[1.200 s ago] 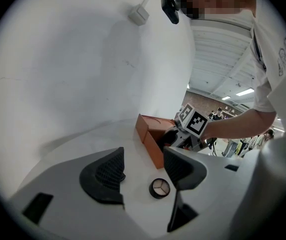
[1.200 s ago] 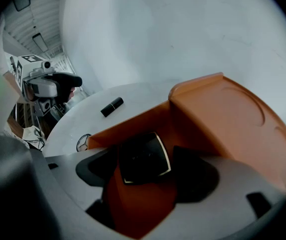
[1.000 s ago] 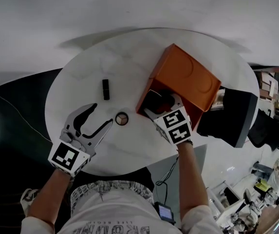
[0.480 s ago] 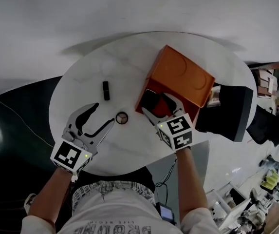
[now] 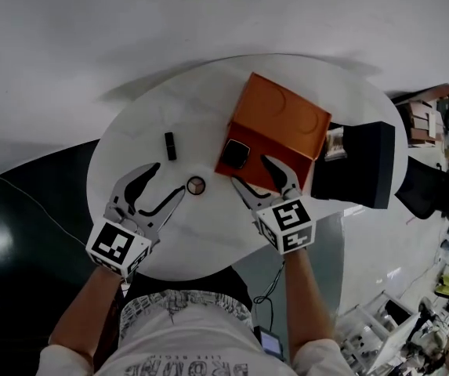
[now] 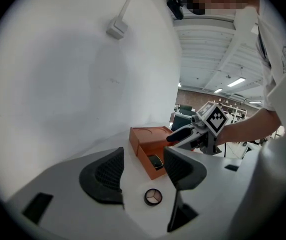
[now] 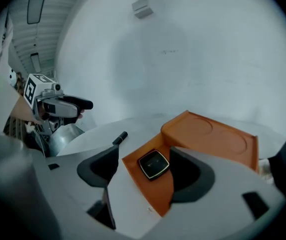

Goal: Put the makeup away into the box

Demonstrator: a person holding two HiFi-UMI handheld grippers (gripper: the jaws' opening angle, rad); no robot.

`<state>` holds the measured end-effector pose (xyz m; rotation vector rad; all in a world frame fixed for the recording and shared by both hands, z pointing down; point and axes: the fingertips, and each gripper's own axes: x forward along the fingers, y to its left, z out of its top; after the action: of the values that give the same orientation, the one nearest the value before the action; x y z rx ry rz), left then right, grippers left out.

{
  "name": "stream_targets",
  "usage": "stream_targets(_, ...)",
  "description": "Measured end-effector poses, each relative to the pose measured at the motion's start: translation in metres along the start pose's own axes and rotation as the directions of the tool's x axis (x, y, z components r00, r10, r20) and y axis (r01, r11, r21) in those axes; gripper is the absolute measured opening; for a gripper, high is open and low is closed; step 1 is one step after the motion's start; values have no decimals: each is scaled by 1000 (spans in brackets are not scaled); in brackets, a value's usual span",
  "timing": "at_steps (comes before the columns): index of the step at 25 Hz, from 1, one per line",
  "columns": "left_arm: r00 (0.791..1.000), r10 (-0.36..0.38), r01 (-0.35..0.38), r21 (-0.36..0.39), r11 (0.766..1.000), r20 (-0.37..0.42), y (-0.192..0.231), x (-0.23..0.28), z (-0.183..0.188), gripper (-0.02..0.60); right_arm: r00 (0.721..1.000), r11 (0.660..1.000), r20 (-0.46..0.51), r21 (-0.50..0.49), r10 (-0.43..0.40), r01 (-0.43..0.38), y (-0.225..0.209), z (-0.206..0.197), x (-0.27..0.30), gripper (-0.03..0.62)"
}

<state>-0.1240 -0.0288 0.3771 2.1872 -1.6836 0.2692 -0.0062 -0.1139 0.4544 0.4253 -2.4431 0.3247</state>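
Square compact (image 5: 236, 153): lying flat in the open tray of the orange box (image 5: 283, 124), black with a pale rim.
Around: round compact (image 5: 197, 185) sitting on the white table (image 5: 193, 108) just left of the box; black lipstick tube (image 5: 171, 145) lying farther left.
Right gripper (image 5: 251, 171): hovering over the tray's near edge, jaws wide and empty, just closing slightly.
Left gripper (image 5: 168, 180): hovering beside the round compact, jaws apart, empty.
Change: the right gripper, in the tray a second ago, is now drawing out.

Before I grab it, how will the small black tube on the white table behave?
Lying on its side, the small black tube looks cylindrical, so a nudge would probably roll it. It looks slim, so likely light.
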Motion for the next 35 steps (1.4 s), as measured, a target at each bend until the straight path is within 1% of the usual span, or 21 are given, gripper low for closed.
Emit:
stream_targets(7,996,-94,94,30,995,-13,-8,3,-4,256,997,996,26,52,-69,67,11,-7,-24,330)
stream_targets(11,984,-173,175,53,983,-41,-13,8,-15,257,992,988,31,97,-122,119,16,-12,-32,325)
stream_targets(15,962,-256,264,93,960,-90,-18,16,-28,258,981,971,31,149,-192,185,21,-21,-42,321)
stream_targets(22,925,-345,367,142,919,-159,-16,28,-53,263,960,935,2,225,-281,274,32,-44,-52,318)
stream_targets(27,884,-401,446,177,877,-239,-21,41,-83,268,948,914,-18,260,-318,311,38,-60,-55,316)
stream_targets(32,847,-444,510,212,834,-292,-27,51,-105,268,933,889,-45,289,-357,355,42,-75,-60,316)
stream_targets(35,826,-465,540,213,814,-318,-30,57,-118,268,925,875,-55,308,-375,373,45,-86,-62,316)
